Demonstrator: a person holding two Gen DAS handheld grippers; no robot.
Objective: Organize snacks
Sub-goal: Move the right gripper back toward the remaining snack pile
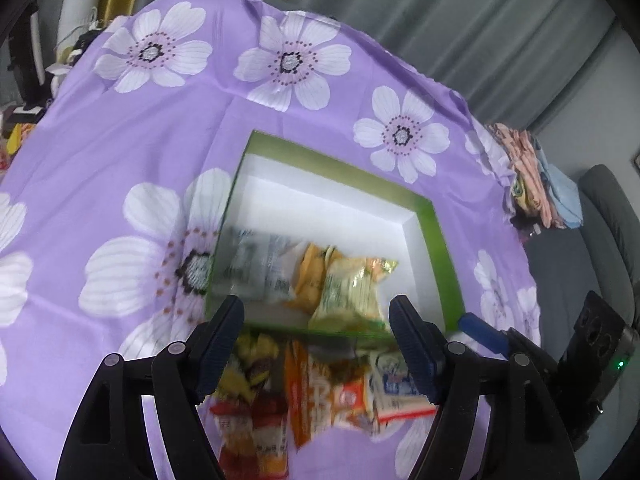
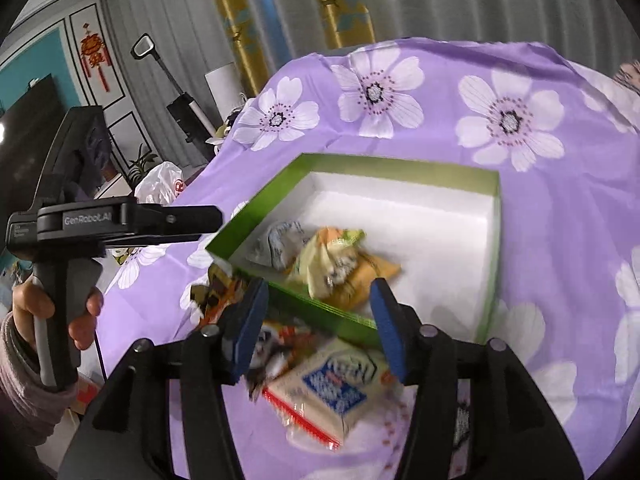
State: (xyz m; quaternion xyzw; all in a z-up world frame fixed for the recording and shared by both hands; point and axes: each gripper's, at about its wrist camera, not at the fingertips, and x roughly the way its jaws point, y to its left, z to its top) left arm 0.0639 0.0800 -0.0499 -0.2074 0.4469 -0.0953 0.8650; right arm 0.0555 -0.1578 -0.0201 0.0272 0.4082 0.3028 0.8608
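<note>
A green box (image 1: 434, 228) with a white inside lies on the purple flowered cloth (image 1: 168, 120). Inside it lie a clear grey packet (image 1: 256, 268), an orange packet (image 1: 308, 276) and a pale green packet (image 1: 352, 288). In front of the box's near wall sits a loose heap of snack packets (image 1: 316, 396). My left gripper (image 1: 316, 320) hangs open above the box's near edge, nothing between its pads. My right gripper (image 2: 320, 320) is open too, over the same edge (image 2: 312, 304), with a white-and-blue packet (image 2: 332, 388) lying below it. The left gripper's body (image 2: 120, 220) shows at the left of the right wrist view, held by a hand (image 2: 36, 304).
The cloth drapes over the table's far and side edges. A pile of folded fabric (image 1: 536, 176) sits at the table's right edge, beside a grey chair (image 1: 604, 216). To the left stand a vacuum (image 2: 184, 104), a white plastic bag (image 2: 164, 184) and a dark screen (image 2: 28, 120).
</note>
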